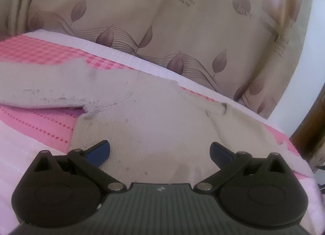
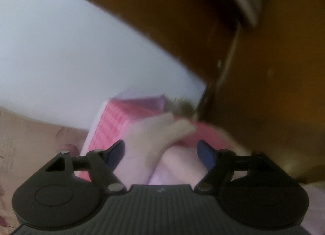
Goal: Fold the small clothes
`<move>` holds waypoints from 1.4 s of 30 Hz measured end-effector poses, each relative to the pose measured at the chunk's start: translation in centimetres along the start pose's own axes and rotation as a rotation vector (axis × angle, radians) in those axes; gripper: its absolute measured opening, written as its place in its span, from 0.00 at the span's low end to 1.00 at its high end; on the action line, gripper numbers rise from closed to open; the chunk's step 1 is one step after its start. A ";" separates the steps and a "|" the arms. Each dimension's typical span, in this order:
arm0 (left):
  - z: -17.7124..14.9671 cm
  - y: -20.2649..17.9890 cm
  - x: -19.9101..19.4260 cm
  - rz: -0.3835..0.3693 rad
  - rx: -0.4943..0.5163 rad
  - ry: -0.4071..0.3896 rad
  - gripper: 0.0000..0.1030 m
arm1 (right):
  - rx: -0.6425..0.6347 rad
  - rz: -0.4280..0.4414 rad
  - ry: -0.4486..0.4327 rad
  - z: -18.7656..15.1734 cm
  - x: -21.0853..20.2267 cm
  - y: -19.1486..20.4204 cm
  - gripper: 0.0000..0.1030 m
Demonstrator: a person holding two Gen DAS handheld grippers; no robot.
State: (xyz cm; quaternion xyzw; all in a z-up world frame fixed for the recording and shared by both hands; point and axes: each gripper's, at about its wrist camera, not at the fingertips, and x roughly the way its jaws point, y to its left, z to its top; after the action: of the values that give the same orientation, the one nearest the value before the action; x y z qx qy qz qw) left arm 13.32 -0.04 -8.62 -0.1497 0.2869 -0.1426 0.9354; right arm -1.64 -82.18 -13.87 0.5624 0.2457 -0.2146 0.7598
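Left wrist view: beige knit sweater (image 1: 142,113) spread flat on pink checked bed cover (image 1: 40,52), one sleeve (image 1: 50,88) stretched toward left edge. Beige leaf-print curtain (image 1: 162,22) behind bed. Left gripper (image 1: 159,152) low over sweater body, fingers (image 1: 101,151) wide apart, nothing between them.

Right wrist view, blurred: right gripper (image 2: 161,153) fingers apart, holding nothing; beige sweater part (image 2: 162,131) ahead on pink bed cover (image 2: 113,125). White wall (image 2: 71,52) at left, brown wooden furniture (image 2: 264,72) at right.
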 end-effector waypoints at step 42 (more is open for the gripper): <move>-0.1 2.2 -0.3 -0.103 -0.165 -0.056 1.00 | -0.183 0.105 -0.221 -5.6 -6.2 11.3 0.08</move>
State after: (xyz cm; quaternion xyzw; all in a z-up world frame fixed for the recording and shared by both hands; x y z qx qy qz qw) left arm 13.39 2.03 -9.34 -0.2449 0.2635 -0.1623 0.9188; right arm -0.47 -73.41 -3.00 0.4757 0.1496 -0.2119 0.8405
